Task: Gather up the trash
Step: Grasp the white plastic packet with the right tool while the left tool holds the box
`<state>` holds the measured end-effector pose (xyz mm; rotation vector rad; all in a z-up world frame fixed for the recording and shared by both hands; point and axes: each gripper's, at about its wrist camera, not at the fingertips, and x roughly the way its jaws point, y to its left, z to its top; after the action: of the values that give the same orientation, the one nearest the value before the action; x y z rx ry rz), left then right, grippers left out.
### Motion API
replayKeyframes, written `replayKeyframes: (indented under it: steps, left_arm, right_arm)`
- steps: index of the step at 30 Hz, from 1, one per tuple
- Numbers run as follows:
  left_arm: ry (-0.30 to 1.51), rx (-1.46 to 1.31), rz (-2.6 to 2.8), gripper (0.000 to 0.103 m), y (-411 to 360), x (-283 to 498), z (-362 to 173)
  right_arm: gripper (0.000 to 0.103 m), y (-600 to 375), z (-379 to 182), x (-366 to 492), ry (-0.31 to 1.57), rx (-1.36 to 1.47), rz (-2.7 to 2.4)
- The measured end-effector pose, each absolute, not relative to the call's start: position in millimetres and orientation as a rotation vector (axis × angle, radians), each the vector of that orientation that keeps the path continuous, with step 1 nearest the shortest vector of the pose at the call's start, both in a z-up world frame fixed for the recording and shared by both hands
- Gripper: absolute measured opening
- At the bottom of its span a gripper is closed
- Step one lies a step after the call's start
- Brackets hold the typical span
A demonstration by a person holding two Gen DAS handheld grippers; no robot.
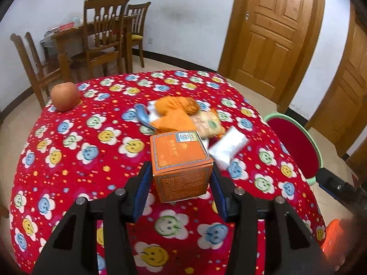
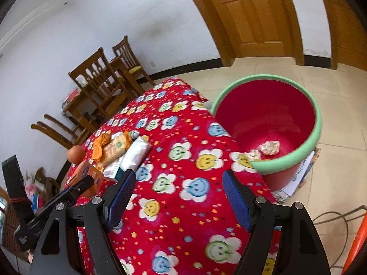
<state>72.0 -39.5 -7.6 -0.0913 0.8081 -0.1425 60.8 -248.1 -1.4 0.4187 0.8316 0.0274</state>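
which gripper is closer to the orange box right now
Left. The left gripper has its fingers on either side of the orange box, while the right gripper is open over bare tablecloth, off toward the red bin.

Box (image 1: 181, 160) on table (image 1: 68, 160), wrappers (image 1: 181, 114) behind it; bin (image 2: 286, 160) (two scraps inside) beside table.

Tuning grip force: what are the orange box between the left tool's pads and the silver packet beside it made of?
Orange square box: looks like matte printed cardboard, with crisp folded edges and a pasted label on top. Silver-white packet: probably thin plastic or foil film, shiny and creased; motion blur leaves it uncertain.
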Motion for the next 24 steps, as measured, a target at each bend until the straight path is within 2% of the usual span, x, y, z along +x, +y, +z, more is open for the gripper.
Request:
replayKeyframes:
  steps: [24]
  left_arm:
    - [0.828,-0.184,-0.008,0.050,20.5,95.3,-24.1]
  right_arm:
    - [0.078,-169.6,-36.6,155.6,0.934,0.290,0.103]
